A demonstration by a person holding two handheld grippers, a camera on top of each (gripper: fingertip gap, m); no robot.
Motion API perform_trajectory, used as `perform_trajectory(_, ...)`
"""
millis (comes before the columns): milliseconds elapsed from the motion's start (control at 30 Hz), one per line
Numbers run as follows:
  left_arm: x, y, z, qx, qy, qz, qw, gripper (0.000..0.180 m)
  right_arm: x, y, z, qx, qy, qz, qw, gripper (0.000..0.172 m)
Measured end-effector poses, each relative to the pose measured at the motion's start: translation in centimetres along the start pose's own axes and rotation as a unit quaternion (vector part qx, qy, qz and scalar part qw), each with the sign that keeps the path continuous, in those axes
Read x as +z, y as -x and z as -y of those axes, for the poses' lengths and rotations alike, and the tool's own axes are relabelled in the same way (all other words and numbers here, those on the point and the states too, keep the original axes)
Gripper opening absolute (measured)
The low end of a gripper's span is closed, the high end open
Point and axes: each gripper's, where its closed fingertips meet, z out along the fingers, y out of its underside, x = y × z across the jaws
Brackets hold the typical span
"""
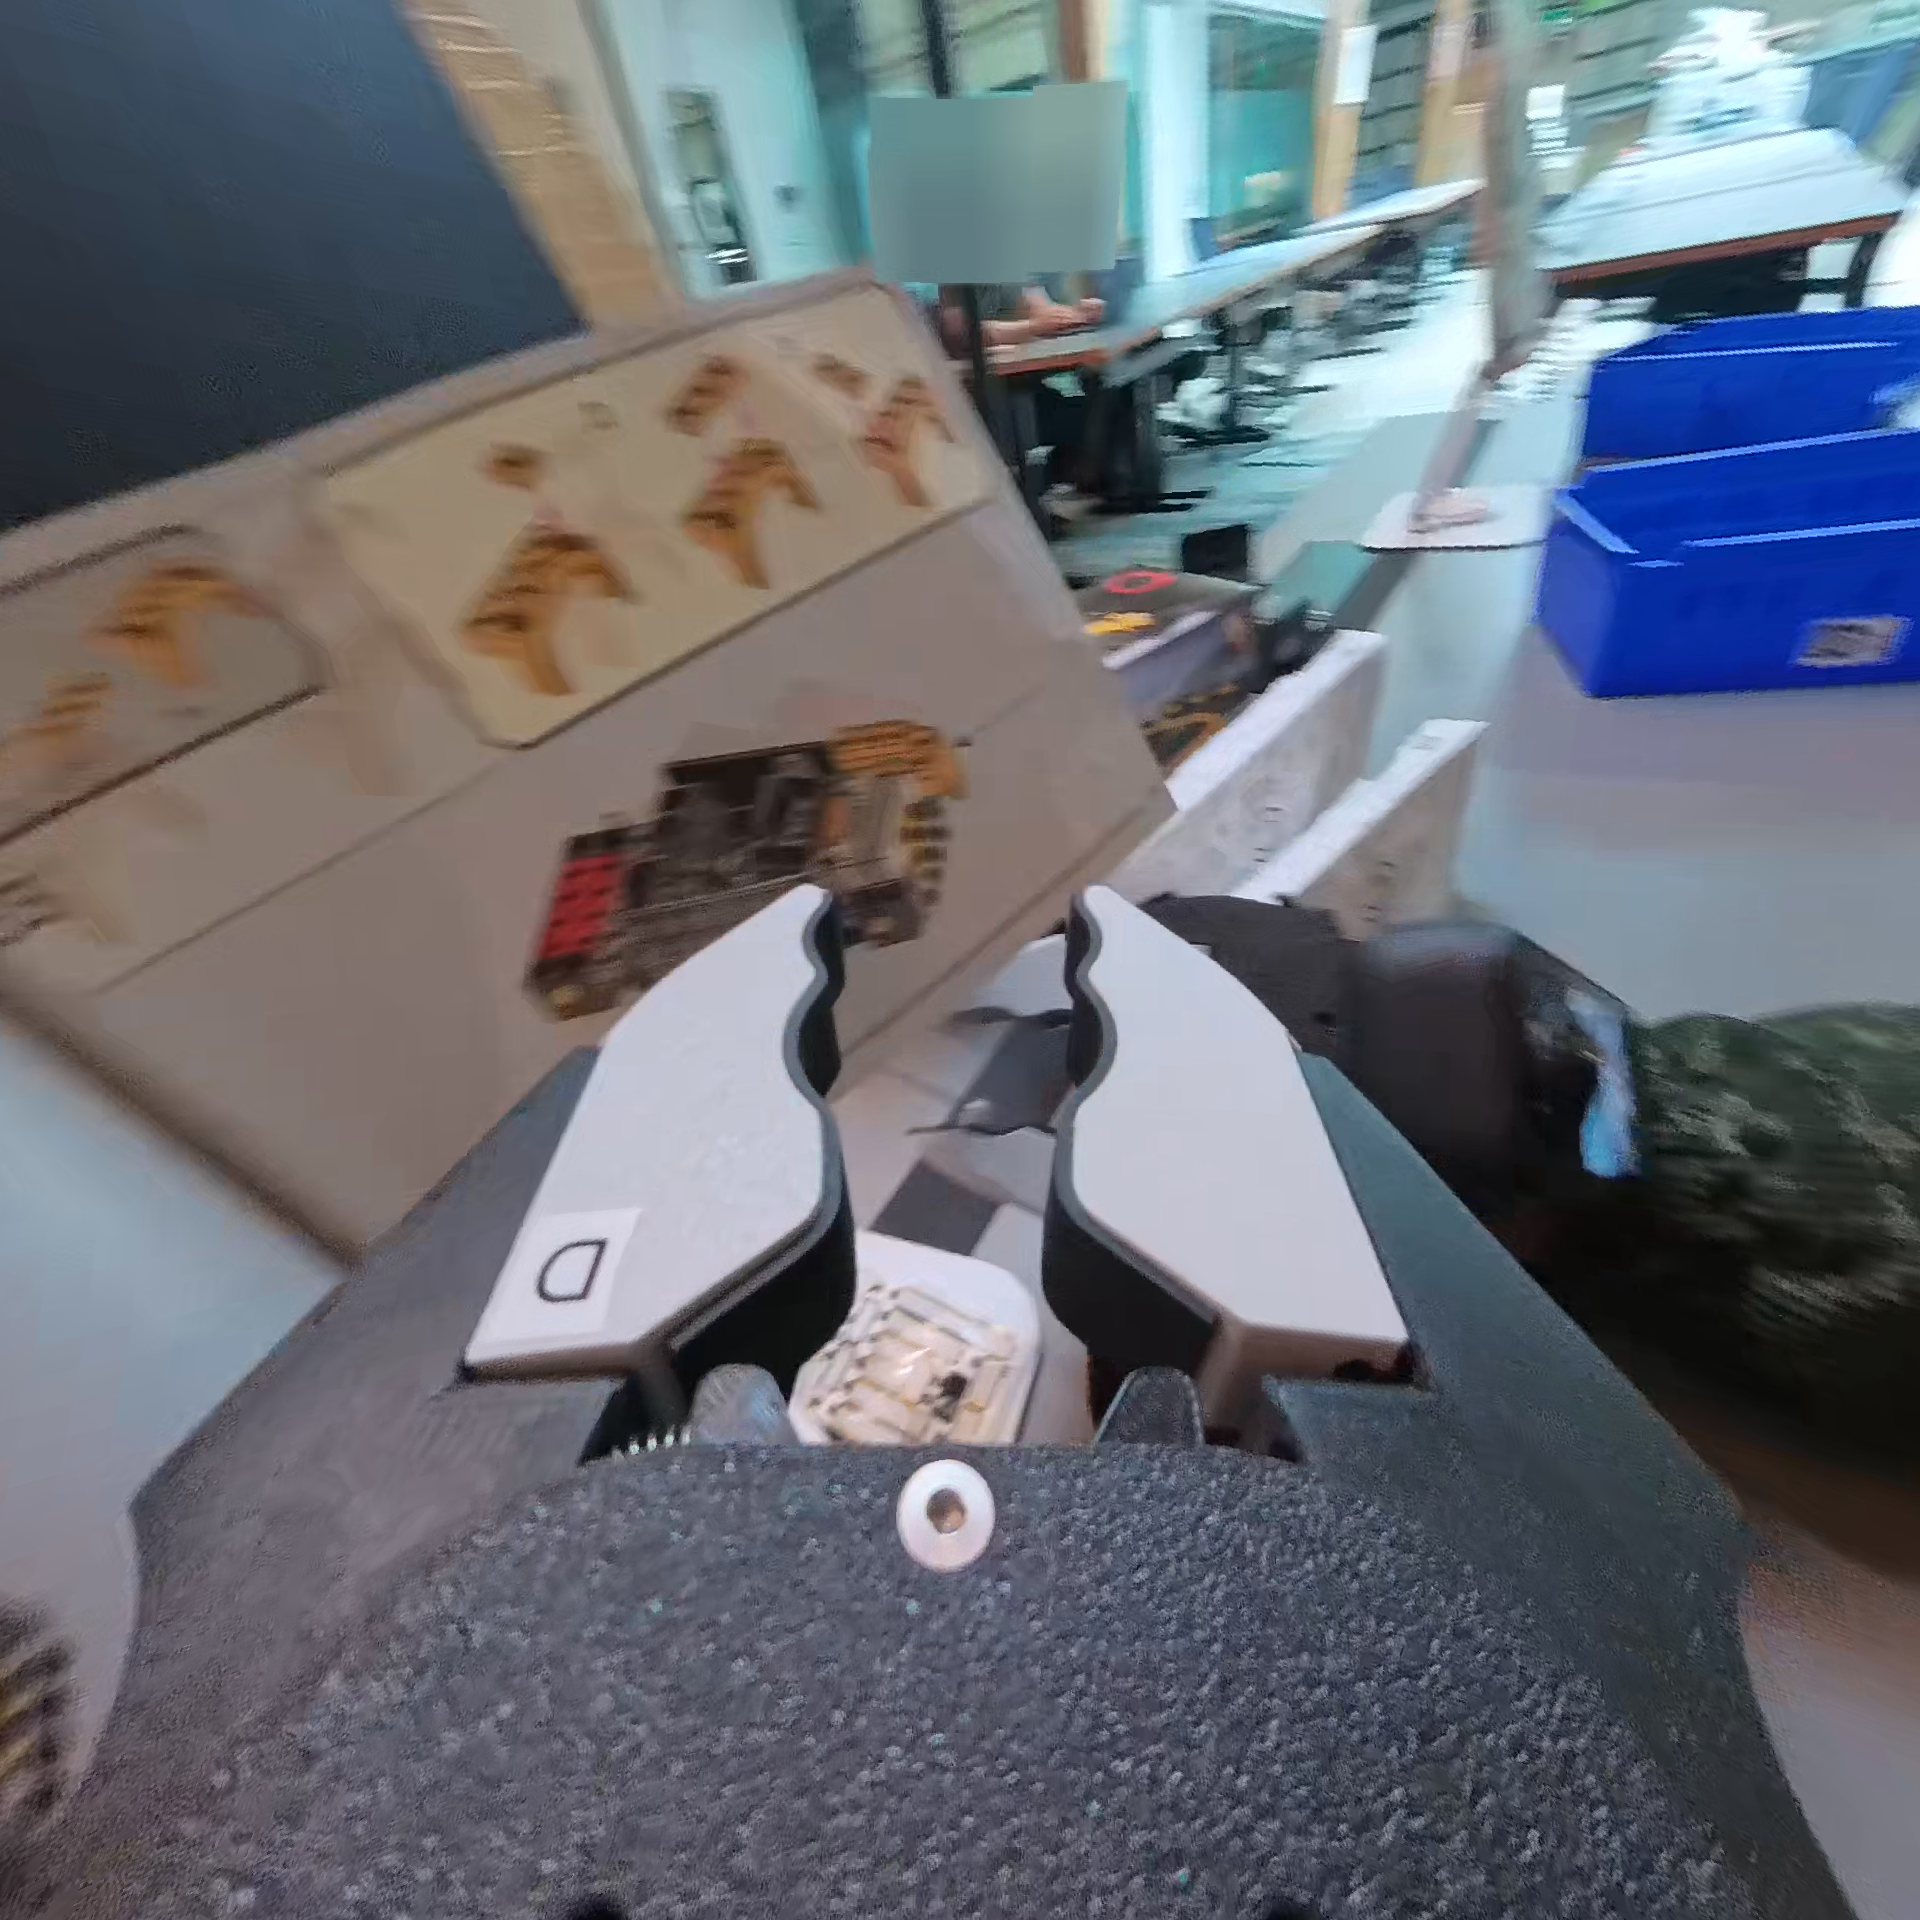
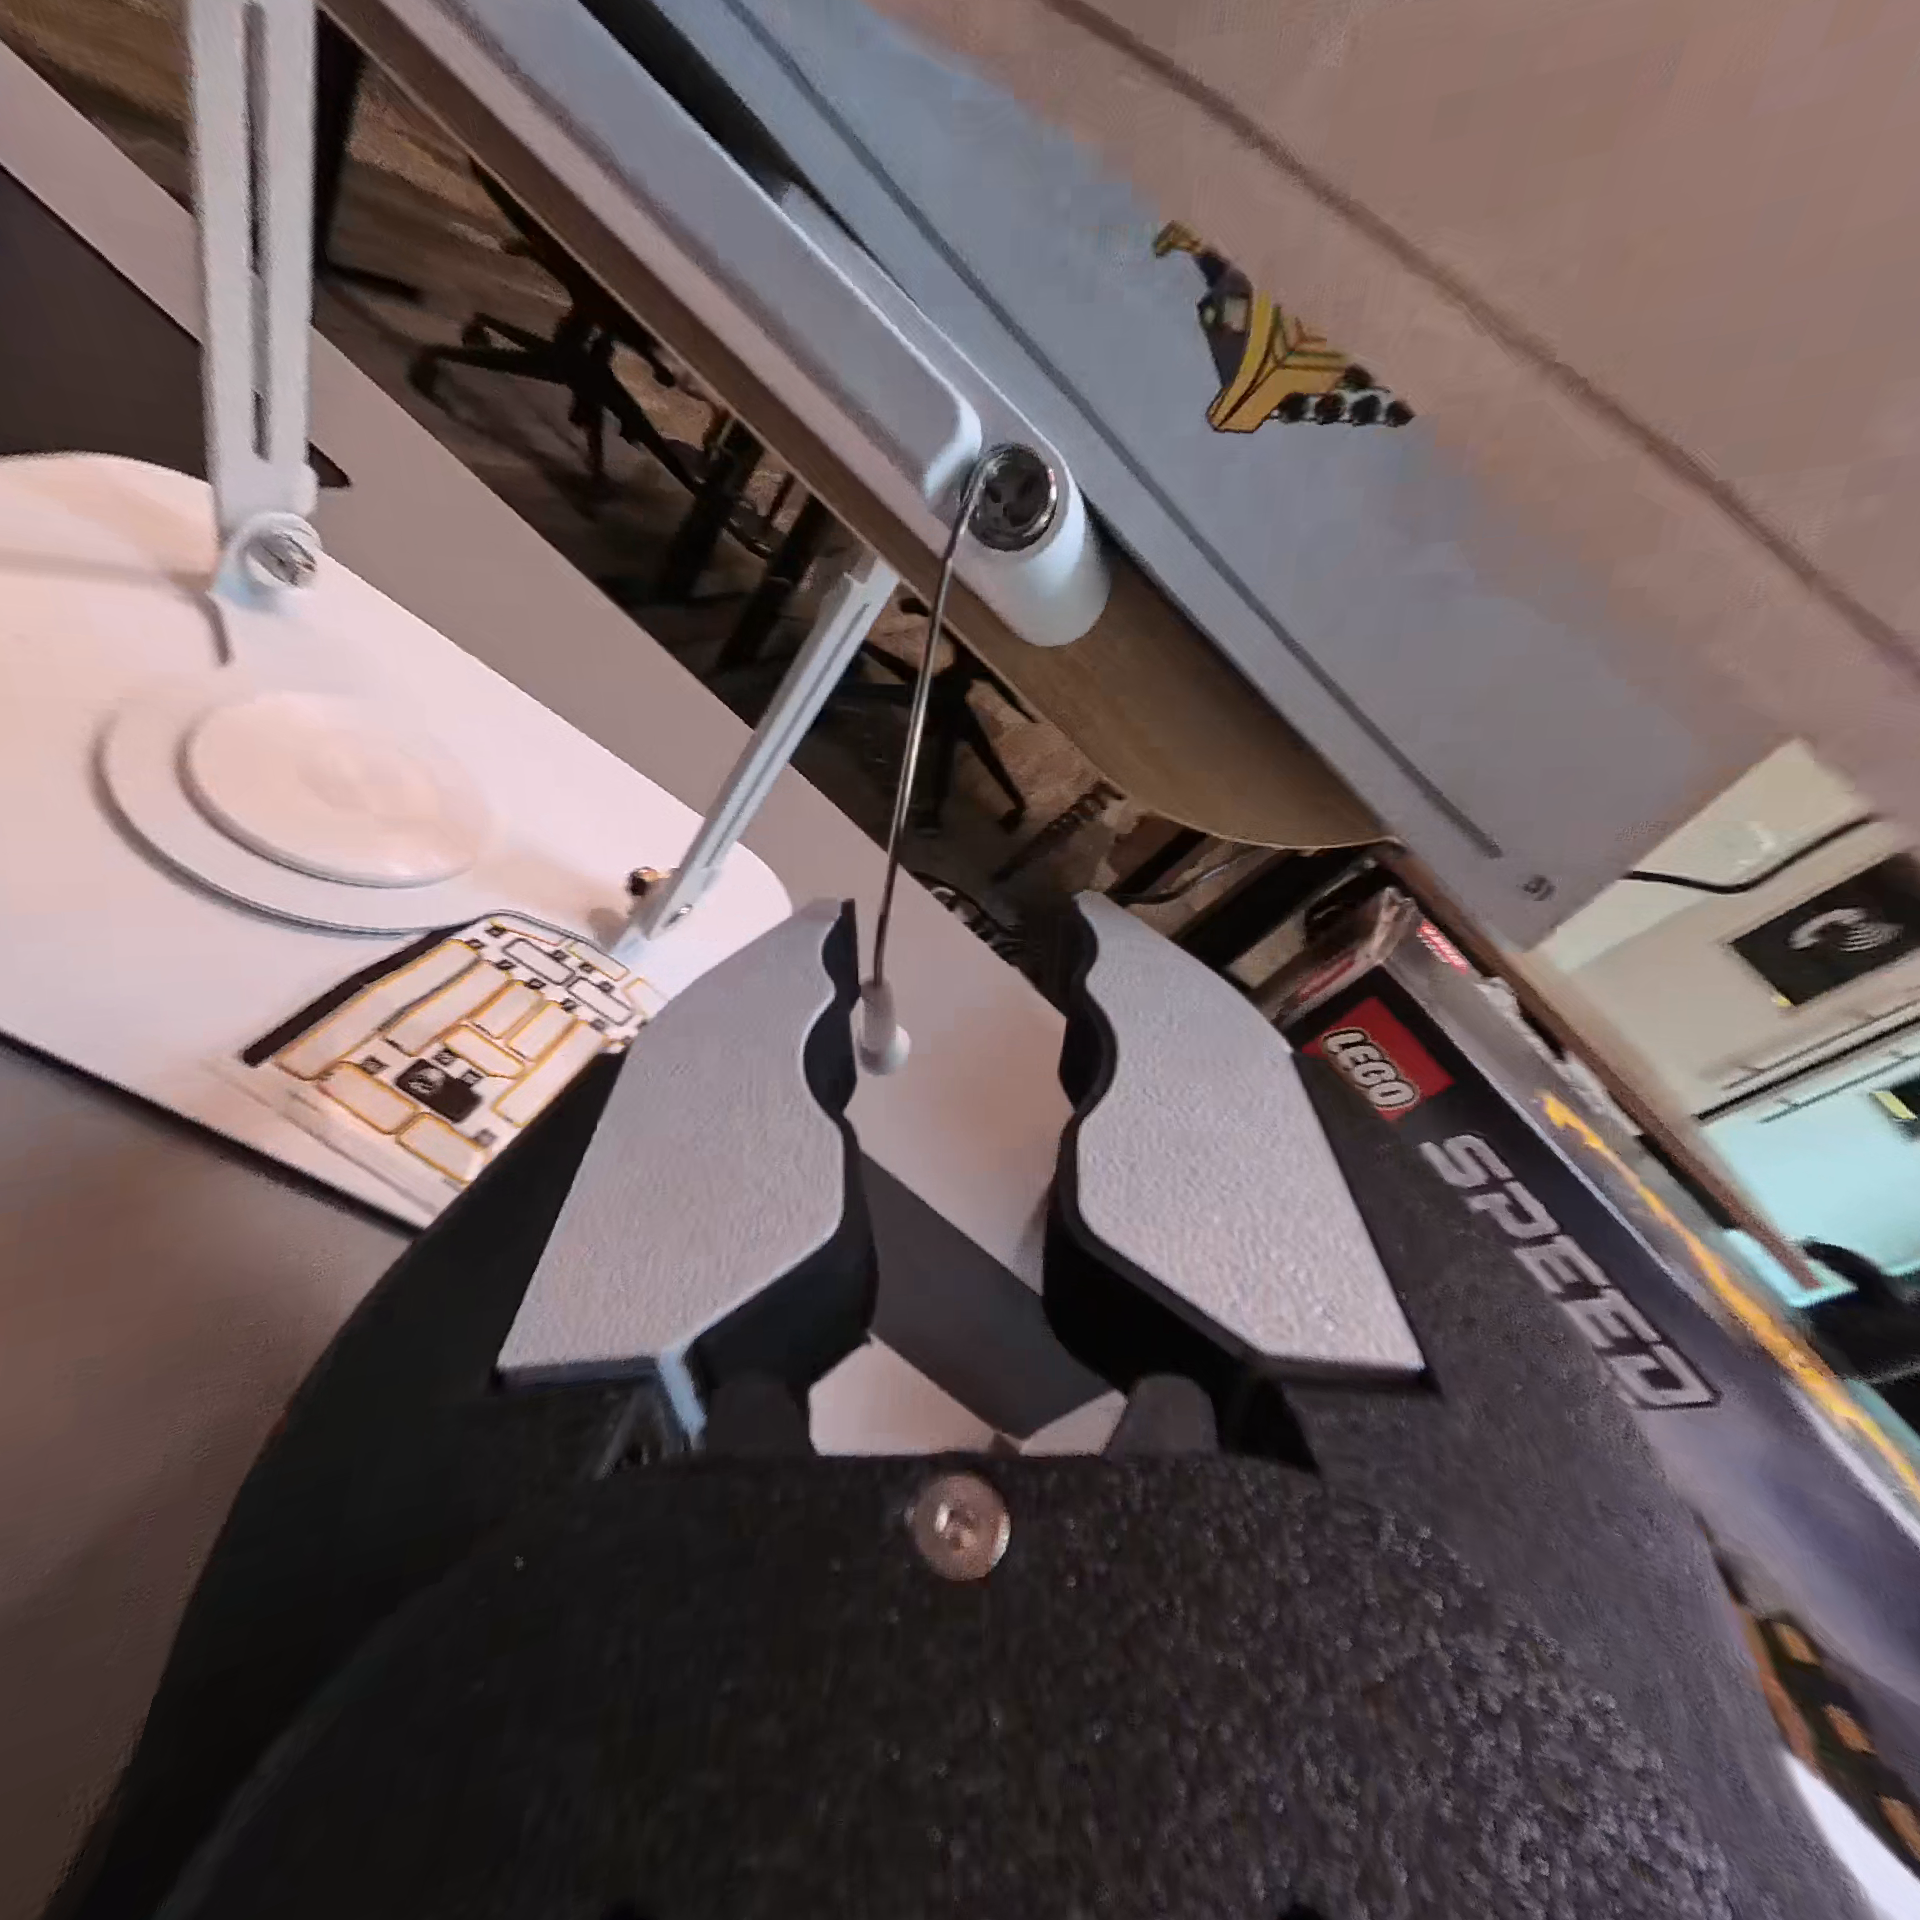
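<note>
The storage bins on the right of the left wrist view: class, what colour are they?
Bright blue bins, seen best in the left wrist view.

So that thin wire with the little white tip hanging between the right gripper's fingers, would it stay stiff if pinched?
Probably not. The wire looks hair-thin and slightly bowed, so it would likely flex and swing. Its white tip looks small and smooth, so probably light and perhaps slippery. The right gripper stands open around it.

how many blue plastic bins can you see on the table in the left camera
2. One blue bin sits nearer, at the right edge of the table; a second blue bin stands right behind it. More could lie beyond the picture's right edge.
</note>
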Motion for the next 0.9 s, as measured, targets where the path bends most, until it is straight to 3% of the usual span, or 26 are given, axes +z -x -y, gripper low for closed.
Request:
perform_trajectory(100,-1.0,3.8,-0.6,-0.008,0.023,0.109,0.994,0.028,-0.4,-1.1,0.0,-0.032,-0.007,-0.04,0.999,0.004)
perform_trajectory(200,-1.4,6.6,-2.2,0.022,0.081,0.192,0.978,0.018,-1.2,-2.0,0.2,-0.068,-0.005,-0.065,0.996,0.001)
perform_trajectory(333,-0.7,7.8,-3.2,0.079,0.145,0.239,0.957,0.006,-1.8,-2.8,0.5,-0.1,0.008,-0.079,0.992,0.002)
perform_trajectory(533,-0.1,8.1,-3.4,0.147,0.205,0.265,0.931,0.0,-2.6,-3.8,1.1,-0.134,0.024,-0.095,0.986,0.002)
perform_trajectory(900,0.1,8.2,-3.3,0.154,0.234,0.257,0.925,0.0,-4.1,-5.7,4.0,-0.223,0.006,-0.135,0.965,0.005)
